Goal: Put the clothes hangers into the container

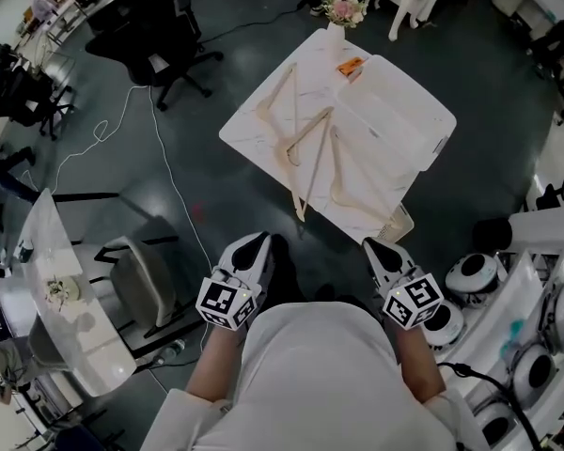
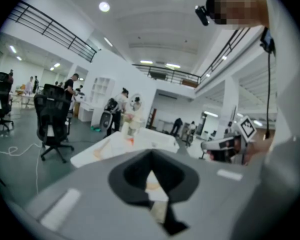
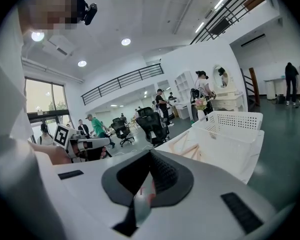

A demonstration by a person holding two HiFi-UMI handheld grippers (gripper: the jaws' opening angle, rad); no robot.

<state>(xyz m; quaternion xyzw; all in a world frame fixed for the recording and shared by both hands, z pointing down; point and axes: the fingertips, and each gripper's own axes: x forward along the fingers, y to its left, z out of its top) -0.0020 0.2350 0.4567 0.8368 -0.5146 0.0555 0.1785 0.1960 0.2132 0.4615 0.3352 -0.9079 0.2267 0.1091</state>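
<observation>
Three light wooden clothes hangers lie on the white table: one at the far left, one in the middle, one nearer me. The white container stands on the table's right half, and its perforated rim shows in the right gripper view. Both grippers hang close to my body, short of the table and touching nothing. My left gripper looks shut and empty. The right gripper is shut and empty as well.
A vase of flowers and a small orange thing sit at the table's far end. Black office chairs and a floor cable are at the left, white machines at the right. People stand in the background.
</observation>
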